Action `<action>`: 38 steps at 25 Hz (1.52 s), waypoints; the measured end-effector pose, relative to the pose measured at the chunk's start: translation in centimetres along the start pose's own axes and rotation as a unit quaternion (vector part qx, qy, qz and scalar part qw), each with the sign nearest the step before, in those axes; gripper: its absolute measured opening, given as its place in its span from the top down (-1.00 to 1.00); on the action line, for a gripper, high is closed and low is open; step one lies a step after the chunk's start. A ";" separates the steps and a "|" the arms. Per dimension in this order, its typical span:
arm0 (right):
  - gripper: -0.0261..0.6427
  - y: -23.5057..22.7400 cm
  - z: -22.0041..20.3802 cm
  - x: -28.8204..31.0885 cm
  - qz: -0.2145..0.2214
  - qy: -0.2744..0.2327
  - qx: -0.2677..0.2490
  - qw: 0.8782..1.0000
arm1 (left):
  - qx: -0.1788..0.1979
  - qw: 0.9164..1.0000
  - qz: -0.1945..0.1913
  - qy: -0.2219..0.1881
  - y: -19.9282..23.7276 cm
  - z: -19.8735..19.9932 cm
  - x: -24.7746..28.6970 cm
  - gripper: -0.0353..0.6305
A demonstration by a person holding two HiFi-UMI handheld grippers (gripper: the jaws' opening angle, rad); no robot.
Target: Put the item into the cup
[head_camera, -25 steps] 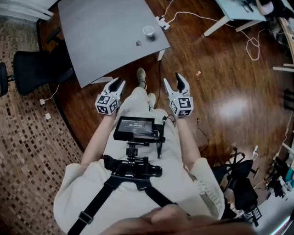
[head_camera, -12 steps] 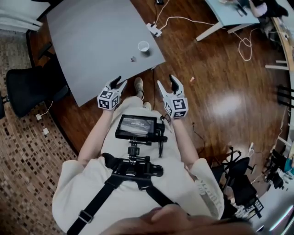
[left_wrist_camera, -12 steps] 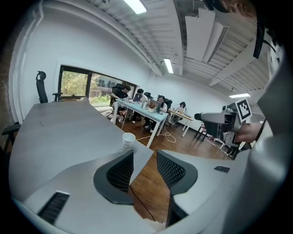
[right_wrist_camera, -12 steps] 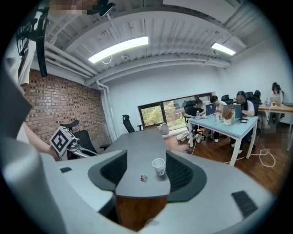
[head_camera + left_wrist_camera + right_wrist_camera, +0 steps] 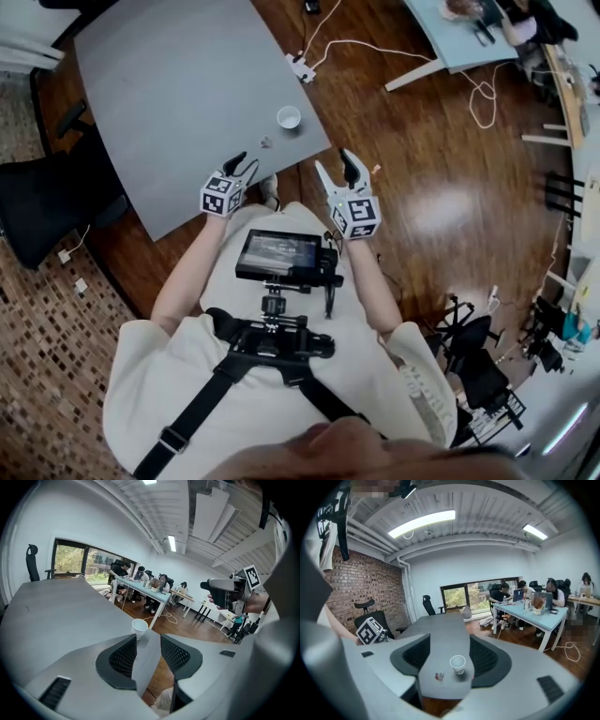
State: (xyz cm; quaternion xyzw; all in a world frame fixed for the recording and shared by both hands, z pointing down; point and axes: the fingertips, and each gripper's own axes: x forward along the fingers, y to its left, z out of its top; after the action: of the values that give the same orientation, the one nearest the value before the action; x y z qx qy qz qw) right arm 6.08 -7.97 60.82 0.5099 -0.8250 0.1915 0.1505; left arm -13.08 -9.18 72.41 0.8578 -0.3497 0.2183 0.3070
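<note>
Left gripper view: the left tool (image 5: 148,637) has just been opening its jaws, which stand apart with nothing between them. The right tool (image 5: 449,644) is open and empty too. Both have come closer to the bench (image 5: 178,84), so pickup is probably next. The item (image 5: 266,142) lies by the near edge, just left of the cup (image 5: 289,117). It is too small to tell its long axis or heading.

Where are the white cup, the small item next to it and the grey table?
white cup (image 5: 458,663), right gripper view, its open top
small item (image 5: 438,676), right gripper view, its middle
grey table (image 5: 178,84), head view, bare tabletop
</note>
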 end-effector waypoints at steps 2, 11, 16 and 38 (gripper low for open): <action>0.09 -0.1 0.3 0.3 -0.003 0.004 -0.004 1.000 | 0.004 1.000 -0.002 0.002 0.8 0.4 1.0 0.41; 0.09 -1.2 1.8 2.4 -0.016 0.016 -0.017 1.000 | 0.019 0.999 -0.013 0.040 1.7 0.2 3.8 0.34; 0.09 -2.0 2.2 3.5 -0.011 0.002 -0.013 1.000 | 0.027 0.996 -0.009 0.089 2.6 -2.8 6.2 0.32; 0.09 -7.4 1.4 7.0 0.025 0.038 -0.004 0.999 | 0.056 0.965 0.047 0.251 8.0 -10.9 15.4 0.32</action>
State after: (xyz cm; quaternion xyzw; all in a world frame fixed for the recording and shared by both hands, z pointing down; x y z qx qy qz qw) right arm 9.58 -17.09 63.93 0.4806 -0.8321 0.2111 0.1790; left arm -10.55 -13.49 92.33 0.7738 -0.2888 0.4604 0.3253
